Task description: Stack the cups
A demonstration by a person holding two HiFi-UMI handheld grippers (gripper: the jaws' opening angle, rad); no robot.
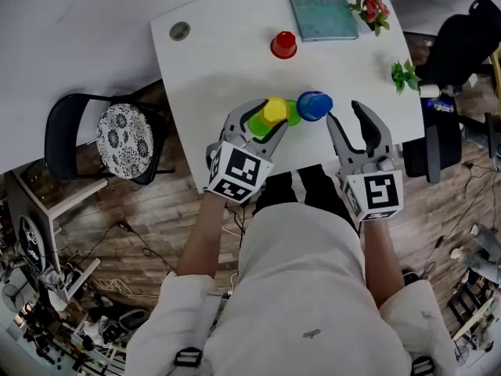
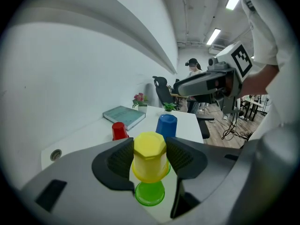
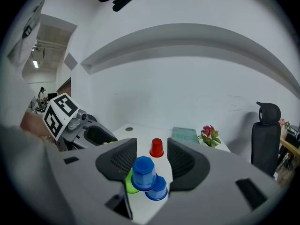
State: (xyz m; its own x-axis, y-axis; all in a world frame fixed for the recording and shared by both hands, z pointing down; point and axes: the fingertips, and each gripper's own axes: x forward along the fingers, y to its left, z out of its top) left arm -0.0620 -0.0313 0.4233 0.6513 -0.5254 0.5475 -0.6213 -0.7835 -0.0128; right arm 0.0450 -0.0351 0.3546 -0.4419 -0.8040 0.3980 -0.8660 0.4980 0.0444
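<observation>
Supporting surface: white table [image 1: 203,77], with a teal book [image 1: 318,6] at its far edge.
Room: wooden floor [image 1: 196,210]; white wall behind the book; black chair [image 1: 102,135] with a patterned cushion well left of the book; dark office chair [image 1: 462,45] to the right of the book.
Count: 1 book, 1 flower pot [image 1: 370,10] just right of the book, 1 green plant [image 1: 405,74], 1 red cup [image 1: 283,45], 1 yellow cup [image 1: 274,110]. Blue cup [image 1: 315,105]: 1 or 2, I cannot tell.
Containers: all cups stand mouth-down. The red cup is just beside the book's near left corner. The others cluster well apart from the book, on the person's side.
Left gripper [image 2: 150,158]: claw pinching the yellow cup's sides, above a green cup [image 2: 150,193].
Right gripper [image 1: 344,113]: claw spread, its pads touching no cup; the blue cup is just ahead of it.
</observation>
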